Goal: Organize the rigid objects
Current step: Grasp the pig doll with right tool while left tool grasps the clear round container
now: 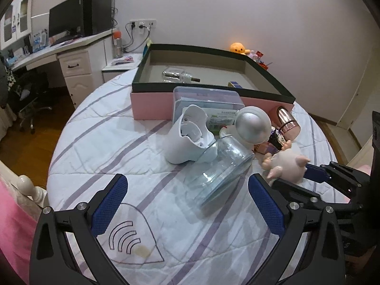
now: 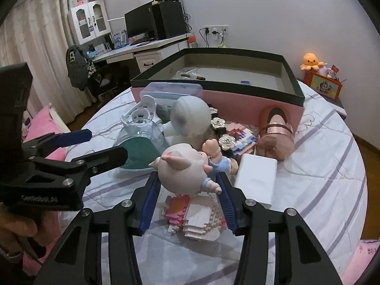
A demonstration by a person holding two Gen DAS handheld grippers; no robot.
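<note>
**A:** What lay in front of you, biggest first?

**B:** You worked over a bed [image 1: 147, 142] with a white, purple-striped quilt. At its far side stood the open box [image 1: 152, 105], pink walls under a dark rim, with a small bottle [image 1: 181, 76] lying inside. Against the box's near wall sat a clear lidded container [image 1: 206, 97], and in front of it the clutter: a glass jar [image 1: 220, 166] tipped on its side, a white plastic device [image 1: 187, 135] touching the jar's mouth, a silver-topped round item [image 1: 253, 124], a rose-gold cylinder [image 2: 276, 137], a flat white block [image 2: 256, 175], and a pink-and-white brick model [image 2: 194, 211].

**A:** And my two tools?

**B:** Your left tool [image 1: 187, 204] stood wide open, holding nothing; the jar's base lay between its fingers without touching either pad. Your right tool [image 2: 187, 185] was about a third open, its blue pads pressing both flanks of the pig figurine [image 2: 182, 168].

**A:** Where was that pig?

**B:** Just above the brick model, between the jar and the white block, near the front of the clutter.
</note>
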